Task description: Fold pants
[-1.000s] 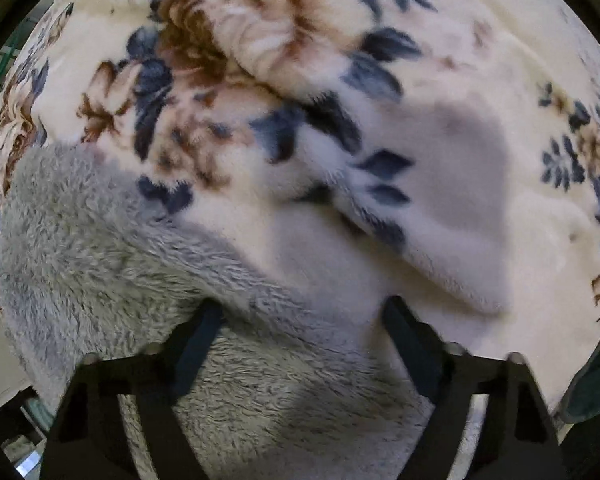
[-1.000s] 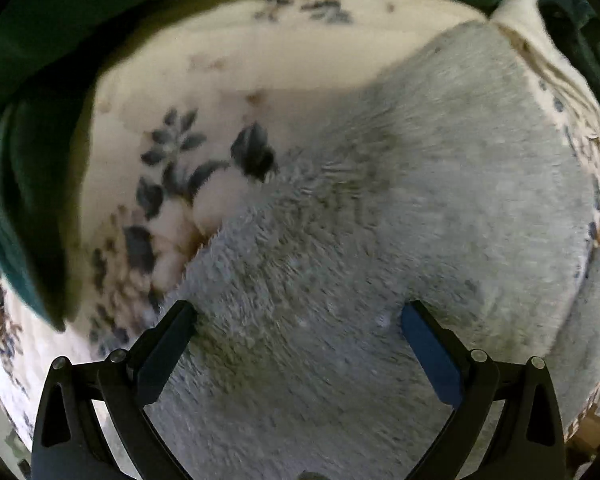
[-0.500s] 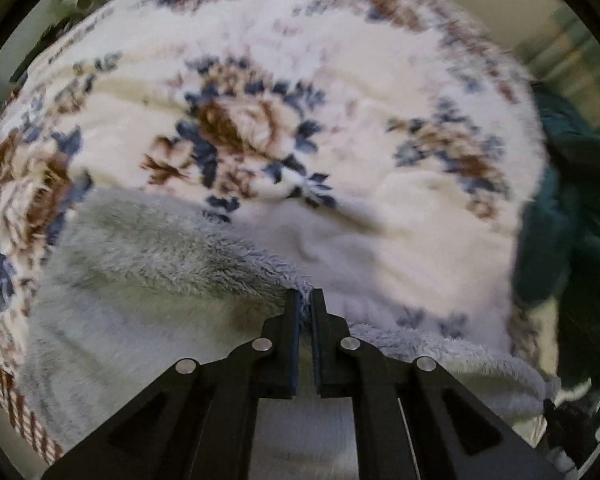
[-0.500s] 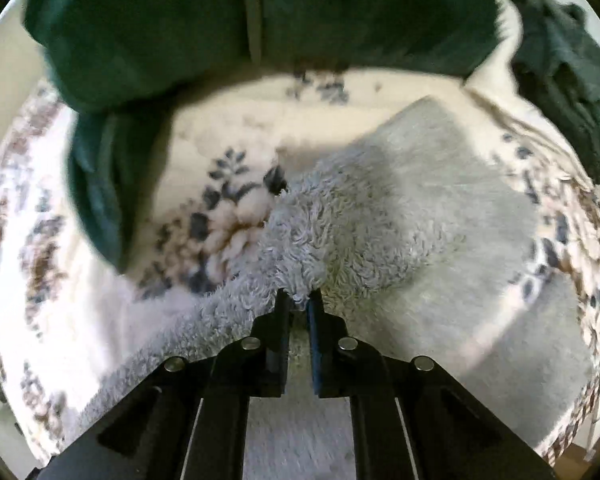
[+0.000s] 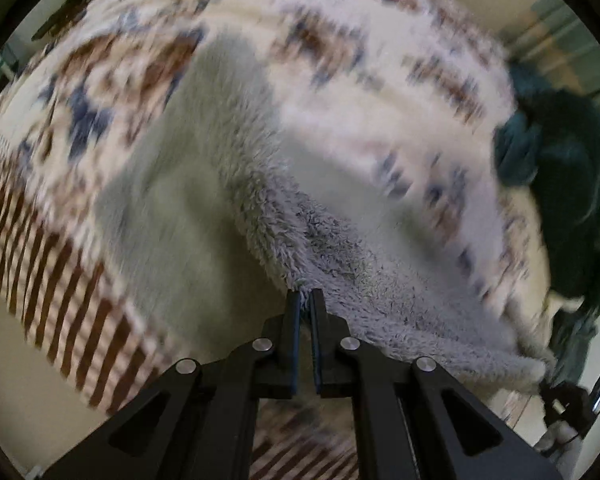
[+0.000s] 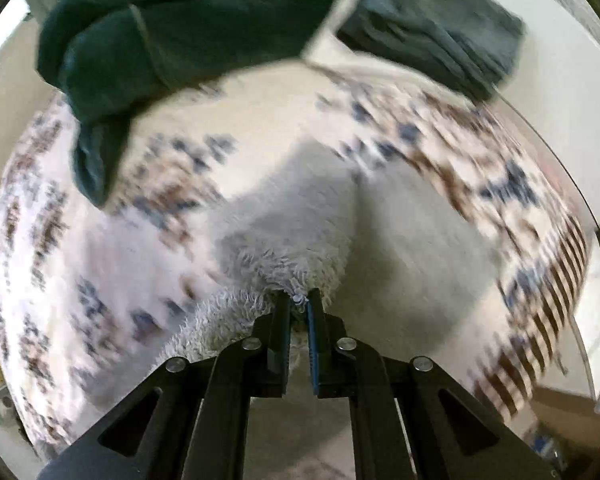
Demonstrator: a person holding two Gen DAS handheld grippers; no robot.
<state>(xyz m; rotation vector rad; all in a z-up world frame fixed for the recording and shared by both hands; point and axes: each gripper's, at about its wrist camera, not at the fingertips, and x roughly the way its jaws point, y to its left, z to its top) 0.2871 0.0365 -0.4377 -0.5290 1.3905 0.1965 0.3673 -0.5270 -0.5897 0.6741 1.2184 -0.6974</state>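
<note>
The grey fleece pants (image 5: 260,200) are held lifted at one edge above a bed covered by a floral blanket (image 5: 380,92), with the rest of the garment trailing down onto that blanket. The left gripper (image 5: 305,300) is clenched on the fuzzy edge of the fabric, its jaws nearly touching with pile pinched between them; the right gripper (image 6: 299,300) is likewise closed on a tuft of the same garment (image 6: 292,232). Two separate points along one edge appear to be gripped so that the cloth can be kept spread and carried over as a sheet rather than bunched, which is what a fold would call for. In the left wrist view the pants run away from the jaws toward the upper left, so the long axis seems to lie roughly along the direction in which the gripper points, with the far end resting on the blanket near its striped border (image 5: 72,300). In the right wrist view the fabric hangs forward and spreads to both sides below the jaws, a crease rising up the middle. Which end is the waistband cannot be told, since both views are smeared by motion blur. A heap of dark green clothing (image 6: 188,28) lies at the far side of the bed, well apart from the pants, and is not involved in the grasp.
</note>
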